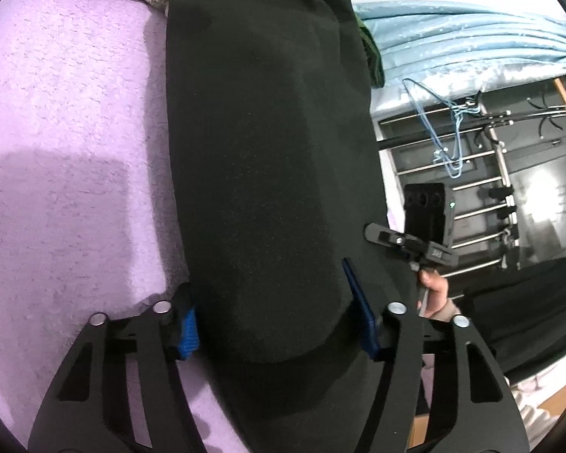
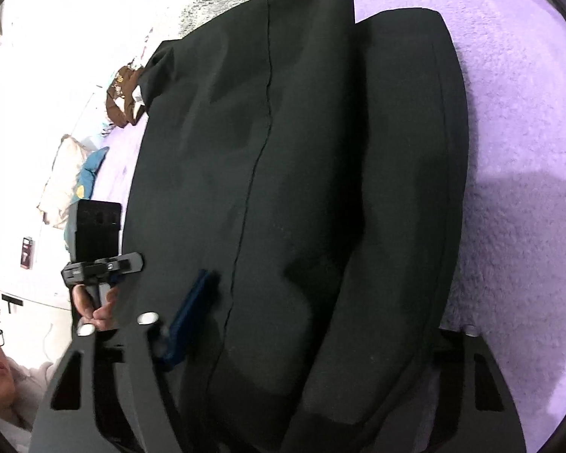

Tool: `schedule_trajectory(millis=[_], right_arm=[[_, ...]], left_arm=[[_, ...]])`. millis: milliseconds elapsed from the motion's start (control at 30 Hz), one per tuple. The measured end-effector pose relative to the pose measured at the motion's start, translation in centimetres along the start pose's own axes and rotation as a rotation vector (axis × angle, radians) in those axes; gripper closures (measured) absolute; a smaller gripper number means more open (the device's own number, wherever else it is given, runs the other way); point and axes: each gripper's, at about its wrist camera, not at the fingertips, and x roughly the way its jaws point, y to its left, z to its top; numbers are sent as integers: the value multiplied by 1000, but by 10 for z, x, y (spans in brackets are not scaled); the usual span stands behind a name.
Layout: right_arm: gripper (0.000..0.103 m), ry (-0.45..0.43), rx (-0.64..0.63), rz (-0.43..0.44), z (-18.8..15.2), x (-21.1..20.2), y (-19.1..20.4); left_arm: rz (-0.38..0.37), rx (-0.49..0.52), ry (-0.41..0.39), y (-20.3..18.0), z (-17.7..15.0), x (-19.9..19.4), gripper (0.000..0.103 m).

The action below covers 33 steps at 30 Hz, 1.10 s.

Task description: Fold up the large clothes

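On the purple blanket (image 1: 75, 132), both grippers straddle the black garment (image 1: 268, 151).

Bright daylight, blown-out whites, fisheye-warped edges, soft shadows

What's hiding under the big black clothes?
A fluffy purple blanket shows all around the black clothes and runs beneath them. Whether anything else lies underneath cannot be seen; the cloth covers it.

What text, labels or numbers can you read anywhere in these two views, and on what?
None readable.
Other gripper's block: small pale marking, too blurred.
Dark red box on the wall: markings too small.
Black garment: no label showing.
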Motion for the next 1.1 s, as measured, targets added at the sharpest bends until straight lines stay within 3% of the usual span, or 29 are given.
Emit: schedule_trajectory(millis=[33,167,400,600,767,1100], right_arm=[[45,-5,-7,3,-1,-1,1],[67,-27,-30,32,-3,-2,11],[82,-100,-42,65,-10,-18,28],[90,-137,-103,129,-26,-40,62],[91,-179,-108,174,-44,-66,91],[91,-217,-155,237,-68,-143,190]], left_arm=[[-2,-4,-3,-1,0,0,51],[-39,-30,-13,-1,2,-2,59],[-108,-46,-8,-13,5,-11,71],[-99,-28,-3,-44,3,-30,77],[-103,1,-13,-86,-4,-64,78],[-41,104,-62,-218,-51,-156,78]])
